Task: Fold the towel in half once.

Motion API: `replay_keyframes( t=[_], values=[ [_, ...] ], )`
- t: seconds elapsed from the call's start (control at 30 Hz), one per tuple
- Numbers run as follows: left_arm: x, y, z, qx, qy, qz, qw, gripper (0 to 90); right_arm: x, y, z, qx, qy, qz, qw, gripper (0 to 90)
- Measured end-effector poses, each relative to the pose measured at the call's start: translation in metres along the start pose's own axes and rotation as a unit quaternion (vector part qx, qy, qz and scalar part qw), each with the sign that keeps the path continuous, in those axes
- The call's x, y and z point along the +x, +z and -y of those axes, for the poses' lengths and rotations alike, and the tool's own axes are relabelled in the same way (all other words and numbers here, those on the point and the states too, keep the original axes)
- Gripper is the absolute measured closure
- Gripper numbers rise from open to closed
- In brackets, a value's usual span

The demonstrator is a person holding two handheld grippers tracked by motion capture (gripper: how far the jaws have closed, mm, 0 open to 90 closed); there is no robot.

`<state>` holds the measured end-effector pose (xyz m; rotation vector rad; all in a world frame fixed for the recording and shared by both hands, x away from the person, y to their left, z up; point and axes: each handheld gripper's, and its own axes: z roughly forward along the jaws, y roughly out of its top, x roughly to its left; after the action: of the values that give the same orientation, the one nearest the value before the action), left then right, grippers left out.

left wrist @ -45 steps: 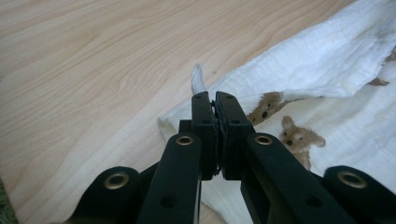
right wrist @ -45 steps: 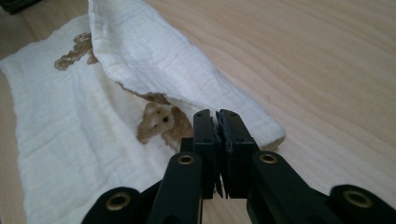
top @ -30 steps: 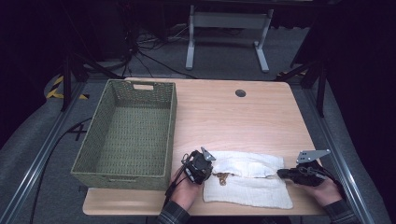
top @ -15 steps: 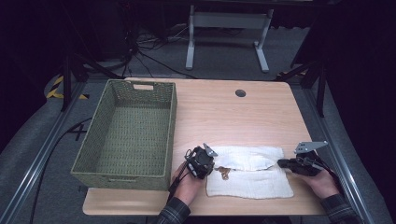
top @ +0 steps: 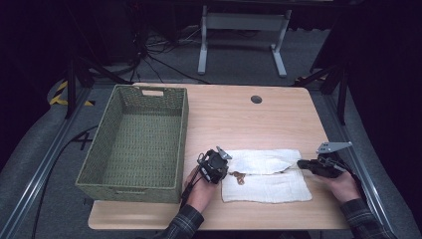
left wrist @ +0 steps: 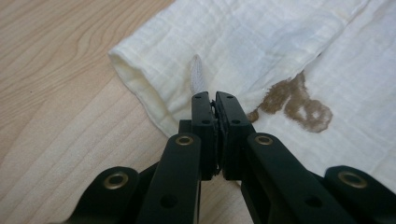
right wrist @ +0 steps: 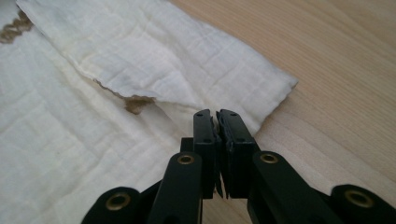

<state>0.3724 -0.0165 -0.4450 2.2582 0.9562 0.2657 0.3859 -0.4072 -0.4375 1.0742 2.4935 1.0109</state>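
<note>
A white cloth (top: 268, 177) with a brown stain (top: 239, 177) lies on the wooden table near the front edge, its far part folded over as a flap. My left gripper (top: 227, 172) is at the cloth's left edge, jaws shut and pinching the fabric. In the left gripper view a small ridge of cloth (left wrist: 198, 77) rises just past the gripper (left wrist: 215, 98), with the stain (left wrist: 299, 105) to the right. My right gripper (top: 300, 163) is at the right edge, shut on the flap's corner. The right gripper view shows the gripper (right wrist: 217, 114) over the folded cloth (right wrist: 140, 60).
A green woven basket (top: 183, 134) stands open on the left half of the table, close to my left hand. Bare wood stretches behind the cloth up to a round cable hole (top: 256, 99). The table's right edge is just beyond my right hand.
Both grippers have moved away from the person, toward the table's far side. The cloth has shifted that way with them, and its near edge now lies farther from the table's front.
</note>
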Motion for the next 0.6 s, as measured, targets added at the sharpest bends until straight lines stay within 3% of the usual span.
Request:
replay_keyframes(
  t=[0.2,0.33,0.6],
  values=[
    [-0.006,-0.021,0.002,-0.041,-0.004,0.007,0.9991,87.1,0.007,-0.02,0.002,-0.033,-0.002,-0.001,0.9995,86.1],
    [-0.013,-0.031,0.004,-0.05,0.005,0.008,0.9987,87.1,0.013,-0.031,0.006,-0.049,-0.003,-0.003,0.9988,86.0],
    [-0.019,-0.044,0.013,-0.058,0.001,0.011,0.9983,87.1,0.024,-0.044,0.018,-0.059,-0.013,-0.022,0.9979,86.0]
  ],
)
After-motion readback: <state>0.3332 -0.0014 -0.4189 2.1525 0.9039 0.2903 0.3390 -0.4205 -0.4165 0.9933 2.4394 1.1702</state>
